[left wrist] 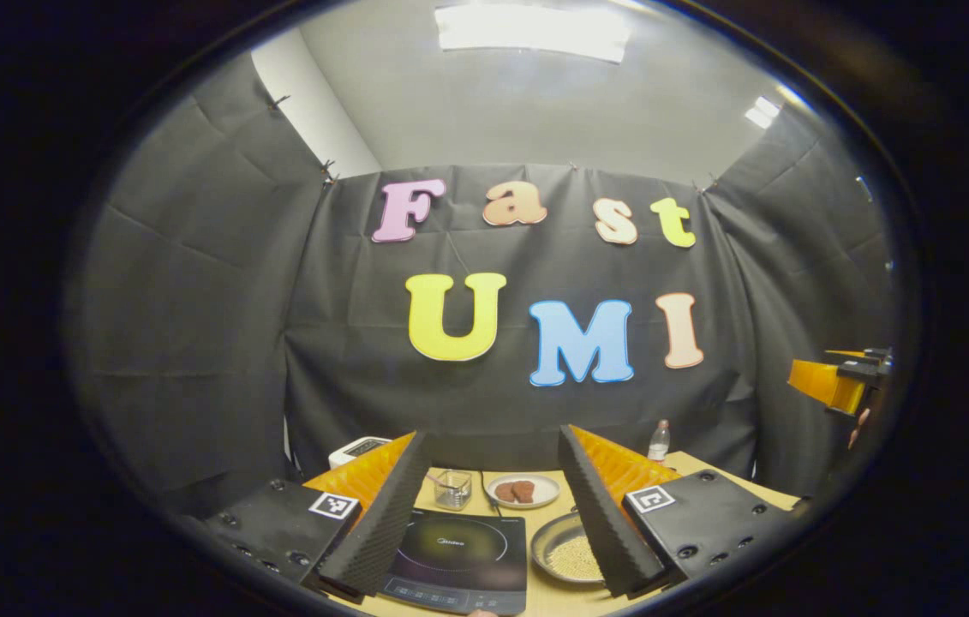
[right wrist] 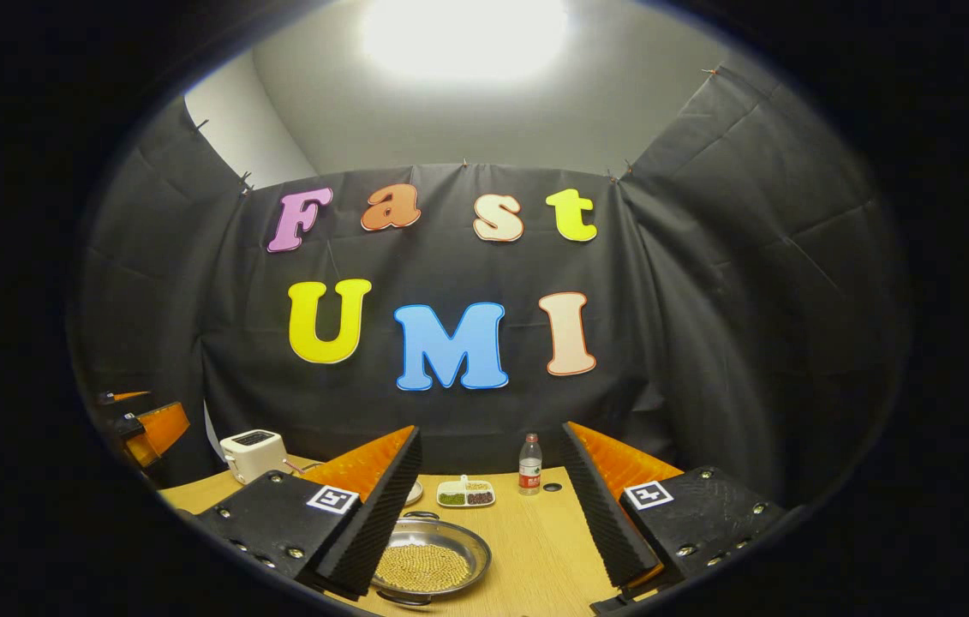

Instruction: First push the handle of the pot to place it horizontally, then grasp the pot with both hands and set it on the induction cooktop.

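Black cloth walls close round a pale wooden worktop [right wrist: 535,548]. From the left: the left tool [left wrist: 493,514] hangs spread above the induction cooktop [left wrist: 460,548], a steel pot [left wrist: 570,550] of small beans just right of it. In the right gripper view, the right tool [right wrist: 493,514], spread too, holds nothing, the pot [right wrist: 428,561] by its left finger [right wrist: 368,523].

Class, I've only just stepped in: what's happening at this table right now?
A person holds a gripper in each hand above a wooden table, both open and holding nothing. In the left gripper view, the left gripper hangs over the induction cooktop. In the right gripper view, the right gripper hangs beside the metal pot, which holds small yellowish beans and sits on the table, not yet on the cooktop. A toaster, bottle and plate stand behind.
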{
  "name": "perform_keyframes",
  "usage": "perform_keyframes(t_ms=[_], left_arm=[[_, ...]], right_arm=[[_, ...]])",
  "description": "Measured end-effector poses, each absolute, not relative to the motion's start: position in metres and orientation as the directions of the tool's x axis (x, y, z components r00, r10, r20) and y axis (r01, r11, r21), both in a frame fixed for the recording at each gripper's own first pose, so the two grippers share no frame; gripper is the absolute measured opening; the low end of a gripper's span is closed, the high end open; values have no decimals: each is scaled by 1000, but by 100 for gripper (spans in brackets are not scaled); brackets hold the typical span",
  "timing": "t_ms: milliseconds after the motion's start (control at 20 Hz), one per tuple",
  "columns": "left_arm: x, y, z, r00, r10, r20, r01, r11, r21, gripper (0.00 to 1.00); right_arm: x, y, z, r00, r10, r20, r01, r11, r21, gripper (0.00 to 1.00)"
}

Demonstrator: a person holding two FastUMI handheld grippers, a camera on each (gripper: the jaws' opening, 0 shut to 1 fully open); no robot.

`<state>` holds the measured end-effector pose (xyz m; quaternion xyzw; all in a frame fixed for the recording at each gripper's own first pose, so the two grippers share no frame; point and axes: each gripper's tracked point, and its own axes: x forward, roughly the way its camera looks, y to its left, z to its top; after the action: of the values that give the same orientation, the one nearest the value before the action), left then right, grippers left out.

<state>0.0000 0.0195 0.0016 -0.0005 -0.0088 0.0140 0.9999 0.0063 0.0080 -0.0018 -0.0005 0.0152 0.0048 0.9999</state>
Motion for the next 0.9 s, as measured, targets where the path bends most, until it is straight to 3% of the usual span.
perform_keyframes(t_ms=[50, 100, 150, 300, 350, 400, 700, 750, 850, 900], left_arm=[[-2, 20, 2, 999, 28, 18, -28, 1000, -2, 100], [-3, 20, 3, 999, 30, 19, -30, 1000, -3, 100], [-3, 20, 2, 999, 30, 19, -30, 1000, -3, 100], [-4, 21, 2, 999, 32, 20, -32, 999, -1, 92], [-4, 22, 3, 999, 33, 21, -33, 999, 0, 92], [-3, 22, 4, 999, 34, 21, -34, 999, 1, 98], [-4, 25, 3, 999, 39, 22, -38, 999, -8, 100], [-4, 26, 1, 999, 39, 21, -38, 999, -7, 100], [-4, 30, 2, 999, 44, 21, -44, 999, 2, 100], [-4, 32, 3, 999, 44, 21, -44, 999, 3, 100]], right_arm=[[7, 7, -4, 999, 5, -35, -5, 1000, -3, 95], [6, 7, -4, 999, 4, -37, -4, 1000, -5, 81], [6, 8, -4, 999, 6, -40, -7, 1000, -7, 77], [6, 7, -3, 999, -5, -35, 5, 1000, -14, 74], [8, 7, 1, 1000, -4, -26, 4, 1000, -12, 61], [6, 10, 3, 1000, -1, -22, 1, 1000, -13, 47], [4, 27, -7, 996, 63, -66, -64, 998, -9, 47], [10, 16, -16, 998, 21, -58, -22, 1000, -14, 47], [9, 18, -3, 999, 5, -43, -6, 1000, -11, 1], [8, 23, -6, 999, 16, -49, -16, 1000, -5, 6]])
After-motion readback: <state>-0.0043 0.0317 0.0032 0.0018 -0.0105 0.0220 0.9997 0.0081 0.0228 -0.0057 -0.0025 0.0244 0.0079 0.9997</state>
